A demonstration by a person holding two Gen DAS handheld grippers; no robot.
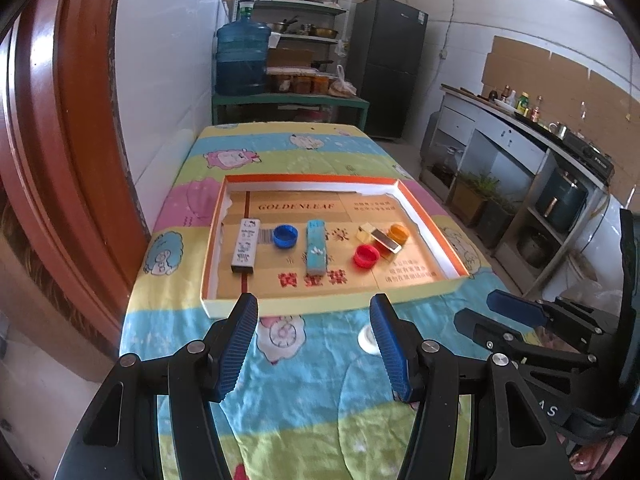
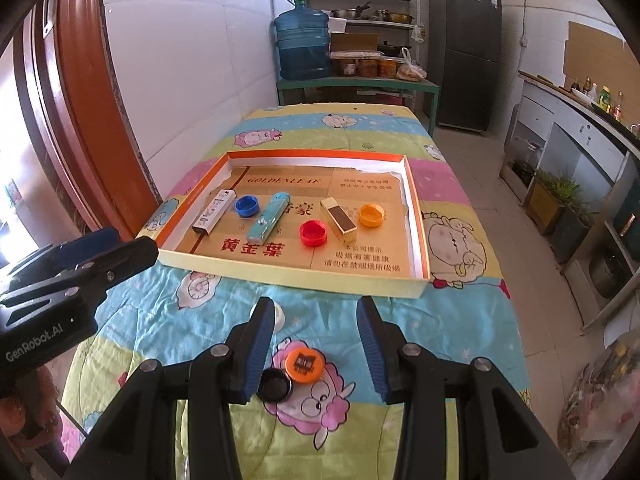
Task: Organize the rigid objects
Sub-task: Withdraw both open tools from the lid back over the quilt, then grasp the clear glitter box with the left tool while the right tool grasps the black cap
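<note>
Lighters and bottle caps lie in a shallow cardboard tray (image 2: 416, 216) with orange rim, on a table under a quilted cartoon-print cloth (image 2: 460, 320). Three slim lighters point away from the near rim: white (image 2: 213, 212), teal (image 2: 267, 217), and a blocky gold one (image 2: 342, 221). Round ribbed caps sit between them: blue (image 2: 246, 205), red (image 2: 313, 233), orange (image 2: 371, 215). Outside the tray (near the cameras) lie an orange cap (image 2: 305, 366), a black cap (image 2: 275, 385) and a white cap (image 2: 279, 315). Left gripper (image 1: 314, 350) and right gripper (image 2: 316, 346) both hover with fingers spread, holding nothing.
</note>
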